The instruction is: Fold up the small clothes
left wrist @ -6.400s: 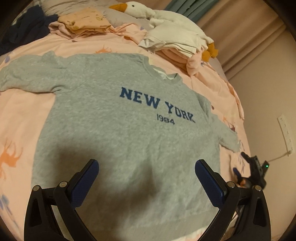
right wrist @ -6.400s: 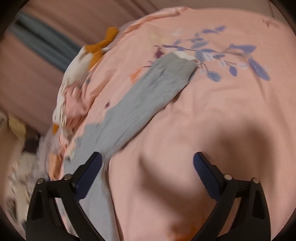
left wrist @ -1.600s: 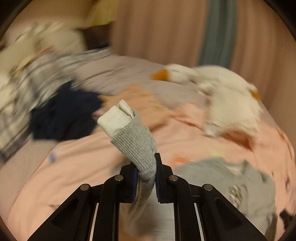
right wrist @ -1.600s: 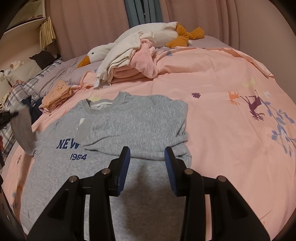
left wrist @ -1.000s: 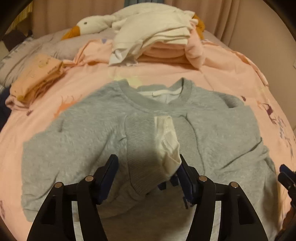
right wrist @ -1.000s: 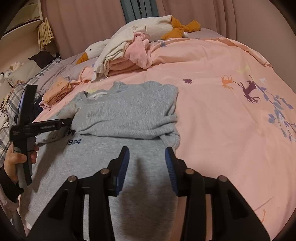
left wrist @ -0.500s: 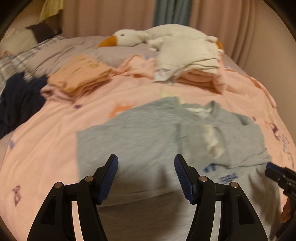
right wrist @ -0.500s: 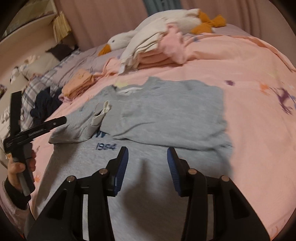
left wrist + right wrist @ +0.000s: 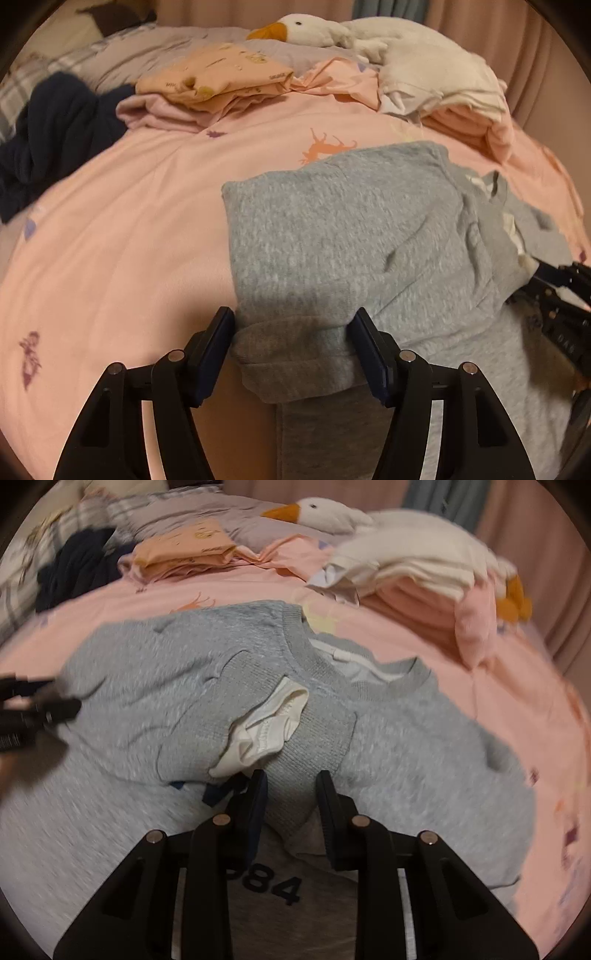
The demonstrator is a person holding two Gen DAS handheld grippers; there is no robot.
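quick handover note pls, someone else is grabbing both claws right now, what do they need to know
Left claw: open, jaws straddling the folded left edge of the grey sweatshirt, nothing gripped.
Right claw: partly open, jaws either side of the ribbed cuff at mid-chest, not clamped as far as I can tell.
Sweatshirt lies face up on the pink bedspread; finished stacks sit near the goose plush.
Done: both sleeves folded in across the chest.
Left: tidy the cuffs, fold the hem up to the collar, then probably stack it.

Grey sweatshirt (image 9: 332, 229) on pink animal-print bedspread (image 9: 122, 236).
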